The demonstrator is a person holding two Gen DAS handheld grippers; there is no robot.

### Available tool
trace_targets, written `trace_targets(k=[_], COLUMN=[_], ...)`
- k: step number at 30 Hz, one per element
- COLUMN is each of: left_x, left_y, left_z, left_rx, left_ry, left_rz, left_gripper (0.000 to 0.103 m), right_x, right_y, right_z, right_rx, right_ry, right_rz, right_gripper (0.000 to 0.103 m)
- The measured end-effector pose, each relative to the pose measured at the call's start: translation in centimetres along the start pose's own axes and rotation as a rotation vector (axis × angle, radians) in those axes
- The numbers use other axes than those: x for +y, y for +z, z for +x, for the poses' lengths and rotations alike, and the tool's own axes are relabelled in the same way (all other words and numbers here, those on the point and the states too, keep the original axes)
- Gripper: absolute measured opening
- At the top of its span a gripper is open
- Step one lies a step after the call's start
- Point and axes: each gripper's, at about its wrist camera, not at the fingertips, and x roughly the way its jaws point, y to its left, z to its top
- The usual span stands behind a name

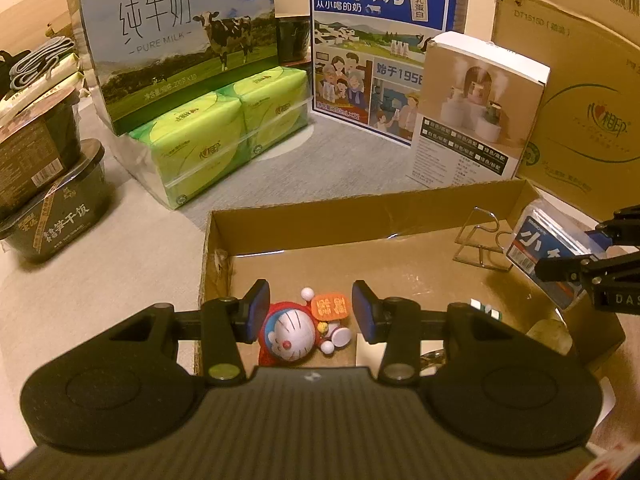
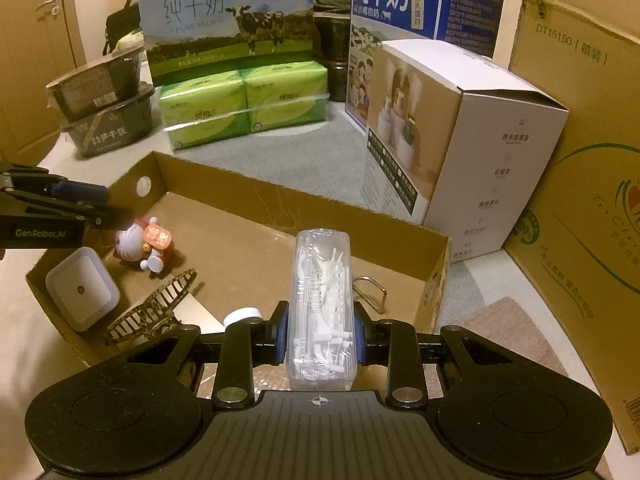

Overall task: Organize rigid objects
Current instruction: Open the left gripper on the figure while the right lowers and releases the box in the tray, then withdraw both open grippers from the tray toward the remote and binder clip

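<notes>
Landmark: shallow cardboard tray [image 1: 360, 216], open top, on the table.

Left gripper [image 1: 310, 312] hangs over the tray's near-left corner, pads apart. Toy [image 1: 298, 330], a red-and-white cat figure with an orange sign, lies on the tray floor below the gap; the left pad looks just beside its head, but contact cannot be told. In the right wrist view the left gripper [image 2: 100, 208] comes in from the left above the toy [image 2: 146, 246], which is inside the tray near its far-left wall.

Right gripper [image 2: 320, 336] is clamped on a clear case [image 2: 322, 312] full of white plastic picks, held lengthwise, pointing away from the camera, above the tray's near-right part. In the left wrist view the case [image 1: 548, 248] shows a blue-and-white label and sits in the right gripper [image 1: 580, 256] over the tray's right side.

Also inside the tray: wire stand [image 2: 370, 292] by the right wall, partly hidden behind the case; white square device [image 2: 82, 288] in the near-left corner; brown slatted piece [image 2: 152, 308] tilted beside the device; white cap [image 2: 242, 316] near the front edge.

Behind the tray: green tissue packs [image 2: 244, 104], two milk cartons [image 2: 228, 20], white box [image 2: 460, 140] off the far-right corner, dark bowls [image 2: 108, 112] stacked off the far-left.
</notes>
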Motion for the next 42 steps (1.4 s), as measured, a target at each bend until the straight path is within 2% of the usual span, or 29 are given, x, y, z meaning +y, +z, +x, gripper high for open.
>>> trace_targets(k=[14, 15, 16, 17, 18, 19, 26, 28, 30, 35, 42], left_x=[-0.2, -0.2, -0.2, -0.2, -0.2, -0.1, -0.4, -0.6, -1.0, -2.2, -3.7], left_y=[0.1, 0.1, 0.1, 0.0, 0.0, 0.0, -0.4, -0.6, -0.8, -2.0, -4.5], left_z=[0.1, 0.0, 0.0, -0.1, -0.2, -0.4, -2.3, -3.3, -4.3, -7.6, -12.3], left_rx=[-0.001, 0.000, 0.000, -0.002, -0.004, -0.005, -0.022, -0.030, -0.036, -0.060, -0.099], left_ry=[0.005, 0.006, 0.007, 0.008, 0.009, 0.010, 0.012, 0.010, 0.008, 0.006, 0.001], left_rz=[0.016, 0.015, 0.013, 0.012, 0.012, 0.011, 0.000, -0.007, -0.011, -0.024, -0.033], left_gripper=[0.042, 0.045, 0.049, 0.050, 0.051, 0.053, 0.064, 0.070, 0.071, 0.076, 0.087], right_x=[-0.6, -0.7, -0.8, -0.9, -1.0, -1.1, -1.3, -1.2, -1.0, 0.5, 3.0], right_y=[-0.2, -0.2, -0.2, -0.3, -0.2, -0.3, -0.7, -1.2, -1.6, -3.1, -5.6], right_z=[0.5, 0.4, 0.4, 0.3, 0.2, 0.0, -1.8, -2.6, -3.5, -6.2, -10.5], right_rx=[-0.005, -0.018, -0.029, -0.037, -0.042, -0.050, -0.062, -0.065, -0.067, -0.060, -0.072], right_ry=[0.009, 0.014, 0.019, 0.013, 0.006, 0.004, -0.018, -0.021, -0.019, -0.006, -0.004], right_rz=[0.032, 0.037, 0.041, 0.046, 0.050, 0.059, 0.076, 0.084, 0.093, 0.099, 0.088], right_gripper=[0.031, 0.031, 0.037, 0.043, 0.056, 0.062, 0.067, 0.068, 0.069, 0.069, 0.069])
